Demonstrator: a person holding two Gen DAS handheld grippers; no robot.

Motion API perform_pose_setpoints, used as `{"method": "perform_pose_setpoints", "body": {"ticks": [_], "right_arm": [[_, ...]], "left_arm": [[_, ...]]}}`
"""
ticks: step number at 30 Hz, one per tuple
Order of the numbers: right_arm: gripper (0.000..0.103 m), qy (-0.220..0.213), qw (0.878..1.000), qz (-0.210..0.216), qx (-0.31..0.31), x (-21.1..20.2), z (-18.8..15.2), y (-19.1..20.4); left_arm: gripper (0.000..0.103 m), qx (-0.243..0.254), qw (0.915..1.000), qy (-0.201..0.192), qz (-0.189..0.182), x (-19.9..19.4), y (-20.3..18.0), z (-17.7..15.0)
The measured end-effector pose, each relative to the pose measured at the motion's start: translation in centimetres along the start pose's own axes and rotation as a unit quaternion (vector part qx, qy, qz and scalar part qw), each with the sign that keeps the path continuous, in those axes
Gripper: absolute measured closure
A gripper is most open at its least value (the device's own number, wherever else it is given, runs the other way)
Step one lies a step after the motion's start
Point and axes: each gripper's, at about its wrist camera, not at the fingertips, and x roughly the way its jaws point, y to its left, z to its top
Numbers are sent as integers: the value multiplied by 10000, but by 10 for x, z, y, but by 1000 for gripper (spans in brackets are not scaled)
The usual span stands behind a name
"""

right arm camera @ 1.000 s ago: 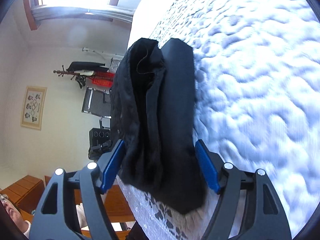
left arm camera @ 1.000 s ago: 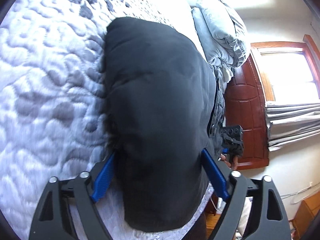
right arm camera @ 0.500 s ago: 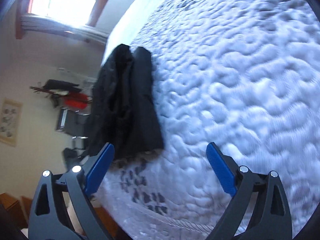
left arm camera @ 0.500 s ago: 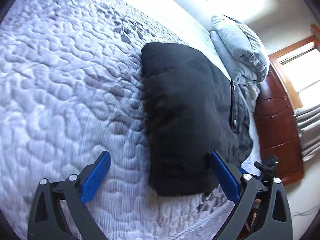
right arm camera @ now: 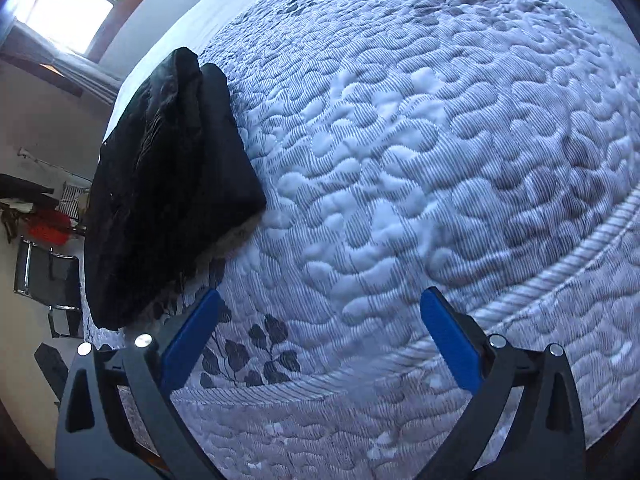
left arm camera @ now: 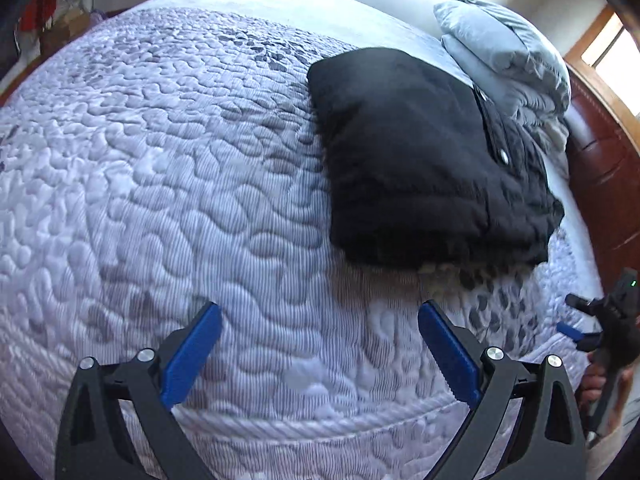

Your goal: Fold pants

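The black pants (left arm camera: 416, 160) lie as a compact folded bundle on the quilted bed (left arm camera: 180, 184), beside the folded grey bedding (left arm camera: 508, 60), and the fold looks done. The left gripper (left arm camera: 318, 344) and the right gripper (right arm camera: 320, 332) both hang over bare quilt with jaws wide apart, holding nothing. If anything remains, it is to press the uneven near edge flat without snagging a layer.

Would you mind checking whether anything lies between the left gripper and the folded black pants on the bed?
Nothing visible does. The left gripper is open above bare quilted bedspread, and only that quilt separates it from the folded black pants. The grey pillows lie beyond the pants, not in the path.
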Motion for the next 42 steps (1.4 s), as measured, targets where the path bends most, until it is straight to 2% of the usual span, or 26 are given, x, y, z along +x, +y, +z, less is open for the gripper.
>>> {"method": "perform_pose_setpoints", "body": {"ticks": [5,11,17,22,27,31,38,42], "right_arm": [[3,3,9991,-399,-117,-5,-25,15],[3,-71,9927,-1008,-655,-6,-55,38],[3,-40,9849,-1304,-1141,1,-79,63],[3,-195,9816,-1240,-1437,-12,-88,88],[3,-641,9758,-1246,-1680,-50,-88,111],[3,-969,9744,-1042,-1742,-87,-84,124],[3,-1242,9676,-898,-2009,-130,-95,144],[3,-1359,9647,-809,-2107,-147,-104,150]], "left_arm": [[4,57,9998,150,92,-3,-15,-25],[4,-86,9994,172,280,-7,-29,-43],[4,139,9970,179,745,-9,-49,-61],[4,361,9954,-36,883,-24,-70,-62],[4,502,9937,-423,909,-56,-86,-49],[4,549,9923,-658,889,-84,-93,-37],[4,632,9899,-865,925,-123,-106,-25],[4,800,9853,-1173,949,-153,-120,-26]]}}
